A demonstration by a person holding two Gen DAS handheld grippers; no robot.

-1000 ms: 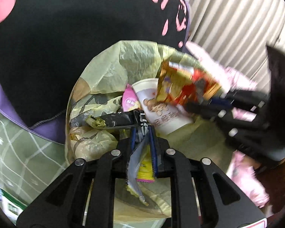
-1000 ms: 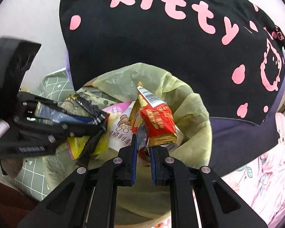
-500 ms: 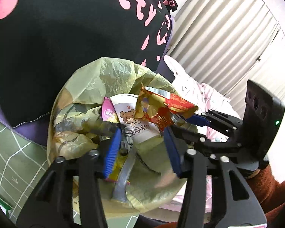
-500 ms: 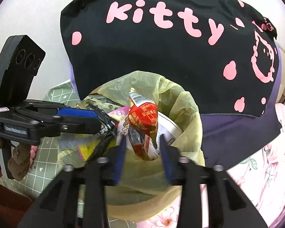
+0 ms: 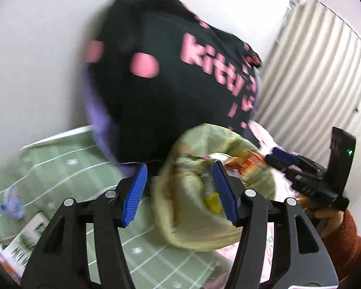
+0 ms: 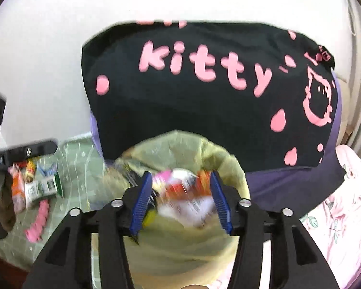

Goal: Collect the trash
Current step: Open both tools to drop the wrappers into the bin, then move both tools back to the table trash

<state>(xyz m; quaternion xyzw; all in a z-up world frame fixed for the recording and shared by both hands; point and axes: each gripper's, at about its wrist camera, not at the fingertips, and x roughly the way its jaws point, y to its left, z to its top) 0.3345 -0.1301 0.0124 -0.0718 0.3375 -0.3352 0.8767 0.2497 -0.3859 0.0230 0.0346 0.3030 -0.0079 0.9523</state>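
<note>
both grippers (image 5: 179, 192) (image 6: 178, 201) now wide, wrappers (image 6: 185, 192) loose

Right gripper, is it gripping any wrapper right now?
No, the right gripper has its jaws wide apart, with the wrappers lying in the yellow bag.

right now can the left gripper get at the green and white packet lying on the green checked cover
Probably yes. The left gripper is open and holds nothing, and the green and white packet lies uncovered on the green cover to its left, with nothing visible between them.

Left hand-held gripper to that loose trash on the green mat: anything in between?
Nothing visible blocks it. The left hand-held gripper is open over the trash bag; the snack packets lie exposed on the green mat, beside the bag.
</note>
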